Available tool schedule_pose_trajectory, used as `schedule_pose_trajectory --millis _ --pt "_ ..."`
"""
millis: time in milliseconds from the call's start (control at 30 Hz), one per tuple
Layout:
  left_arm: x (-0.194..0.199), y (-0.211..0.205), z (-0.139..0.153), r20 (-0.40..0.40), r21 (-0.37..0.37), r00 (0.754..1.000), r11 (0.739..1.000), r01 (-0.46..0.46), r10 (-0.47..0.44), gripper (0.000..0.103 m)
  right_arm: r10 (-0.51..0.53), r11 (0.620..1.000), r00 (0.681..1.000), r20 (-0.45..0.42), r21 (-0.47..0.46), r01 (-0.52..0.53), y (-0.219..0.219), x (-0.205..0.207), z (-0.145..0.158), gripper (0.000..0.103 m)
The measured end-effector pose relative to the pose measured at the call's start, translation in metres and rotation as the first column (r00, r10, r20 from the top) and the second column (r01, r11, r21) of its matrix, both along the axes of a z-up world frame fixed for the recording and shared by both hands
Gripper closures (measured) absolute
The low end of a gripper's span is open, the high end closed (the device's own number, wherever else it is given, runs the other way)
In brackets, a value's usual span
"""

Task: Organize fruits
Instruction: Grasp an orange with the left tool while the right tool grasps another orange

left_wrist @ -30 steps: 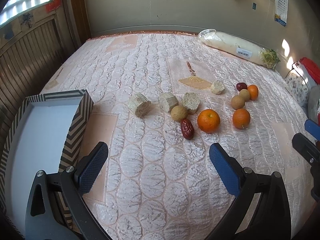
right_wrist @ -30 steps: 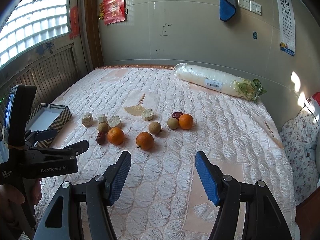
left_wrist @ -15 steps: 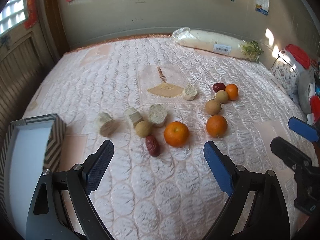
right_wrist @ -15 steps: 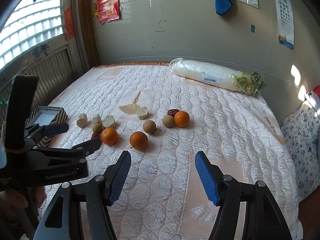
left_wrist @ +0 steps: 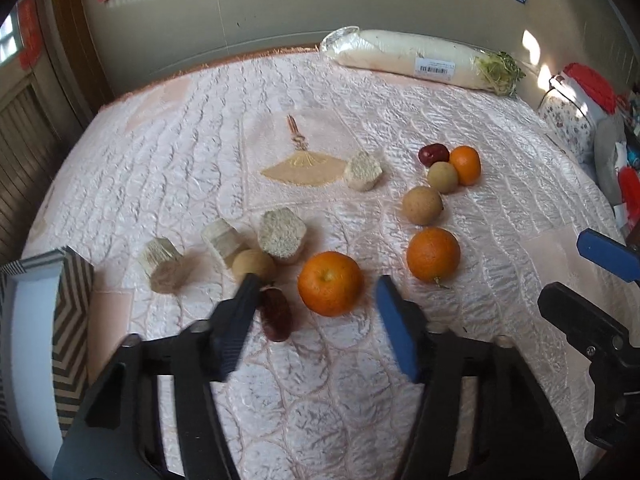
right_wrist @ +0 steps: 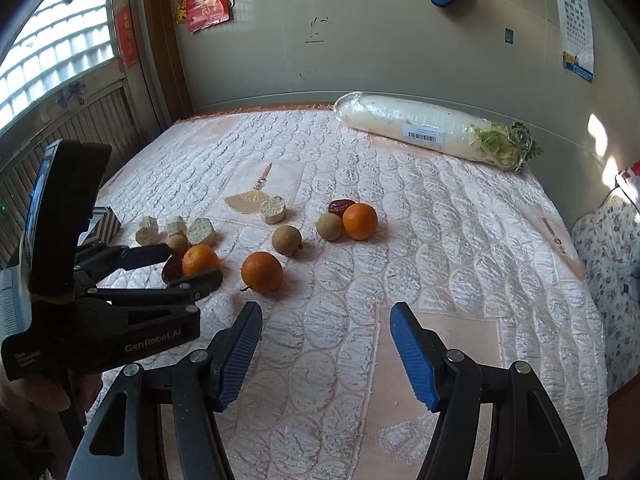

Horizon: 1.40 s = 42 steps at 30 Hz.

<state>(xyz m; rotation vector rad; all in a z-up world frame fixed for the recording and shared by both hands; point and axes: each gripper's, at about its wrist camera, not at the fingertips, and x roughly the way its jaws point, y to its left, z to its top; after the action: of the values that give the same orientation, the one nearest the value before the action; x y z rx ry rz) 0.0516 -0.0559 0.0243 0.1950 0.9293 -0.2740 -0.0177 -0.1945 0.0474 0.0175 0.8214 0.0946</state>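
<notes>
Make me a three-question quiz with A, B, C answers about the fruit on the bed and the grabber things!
1. Where is the big white radish?
A. at the far edge of the bed, by the wall
B. inside the striped box
C. between the two grabbers

2. How many oranges lie on the bed?
A. one
B. three
C. five

3. What is the left grabber doing?
A. squeezing an orange
B. open, with nothing held
C. shut tight on a date

Answers:
1. A, since the radish lies along the wall behind all the fruit.
2. B, since there is one near the left grabber, one to its right, and a small one farther back.
3. B, since its fingers stand apart either side of the near orange and do not touch it. The right grabber is open too.
</notes>
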Motion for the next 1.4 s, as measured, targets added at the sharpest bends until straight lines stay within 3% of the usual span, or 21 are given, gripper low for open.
schedule_pose_trajectory --millis 100,433,567,700,833,933,1000,1067,1200,1400 --pt "-0.001 0.005 0.005 -0.002 -0.039 1.000 0.999 0.005 -0.005 0.076 0.016 1.000 1.000 -0.003 0.013 -0.016 0.003 0.002 -0.002 0.038" --pt "-0.002 0.007 0.005 -0.004 -0.053 1.000 0.999 0.009 -0.009 0.073 0.064 0.998 0.997 -0.039 0.012 -0.063 0.020 0.019 -0.014 0.038" --pt "0.000 0.007 0.005 0.008 -0.030 1.000 1.000 -0.009 0.010 0.053 0.072 0.997 0.996 -0.048 0.019 -0.072 0.021 0.027 -0.016 0.038" --pt "0.006 0.014 0.003 -0.009 -0.056 0.999 0.998 -0.032 0.031 0.041 0.083 0.996 0.995 -0.063 0.030 -0.081 0.023 0.033 -0.021 0.038" --pt "0.009 0.015 0.003 -0.004 -0.062 0.999 0.997 -0.034 0.034 0.040 0.083 0.996 0.994 -0.070 0.042 -0.081 0.021 0.040 -0.025 0.038" --pt "0.007 0.008 0.002 0.012 -0.027 1.000 1.000 -0.010 0.011 0.040 0.081 0.996 0.994 -0.076 0.034 -0.079 0.019 0.042 -0.026 0.038" --pt "0.005 0.004 0.002 0.027 -0.013 1.000 1.000 0.015 -0.015 0.049 0.059 0.998 0.994 -0.091 0.015 -0.058 0.014 0.041 -0.027 0.038" --pt "0.003 0.001 0.003 0.011 -0.046 0.998 0.997 0.058 -0.058 0.073 0.049 0.999 0.994 -0.100 0.013 -0.048 0.005 0.040 -0.026 0.038" --pt "-0.002 -0.005 0.002 0.036 -0.010 0.995 0.996 0.090 -0.089 0.073 0.024 0.998 0.995 -0.093 0.059 -0.019 -0.009 0.037 -0.021 0.038" --pt "-0.004 0.011 0.010 0.027 -0.062 0.999 0.997 0.048 -0.046 0.074 0.081 0.994 0.994 -0.068 0.075 -0.076 0.002 0.034 -0.017 0.038"
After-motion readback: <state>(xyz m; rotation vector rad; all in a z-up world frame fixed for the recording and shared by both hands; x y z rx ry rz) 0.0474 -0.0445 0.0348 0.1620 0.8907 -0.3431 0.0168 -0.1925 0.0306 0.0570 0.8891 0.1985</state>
